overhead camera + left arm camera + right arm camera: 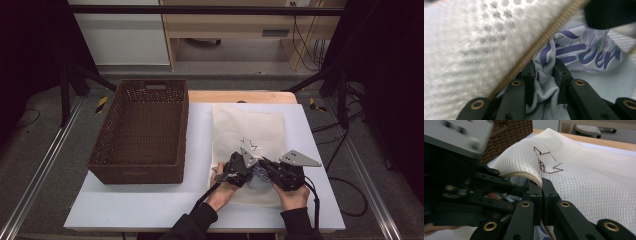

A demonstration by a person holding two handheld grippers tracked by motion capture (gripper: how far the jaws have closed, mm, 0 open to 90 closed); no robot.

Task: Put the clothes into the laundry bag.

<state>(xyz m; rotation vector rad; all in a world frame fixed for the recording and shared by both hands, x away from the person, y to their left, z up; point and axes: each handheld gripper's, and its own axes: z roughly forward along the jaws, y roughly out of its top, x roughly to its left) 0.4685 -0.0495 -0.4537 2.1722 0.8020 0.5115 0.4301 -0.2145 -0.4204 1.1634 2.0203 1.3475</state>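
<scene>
Garment [544, 85] inside mesh bag [248, 131].

High view is dim with murky black corners, only the white table [150, 200] catches light; both gripper views are brighter but smeared with motion blur up close

A tall brown woven basket [142, 132] blocks the table's left; the white table cover [125, 202] near it lies open for passage.
</scene>
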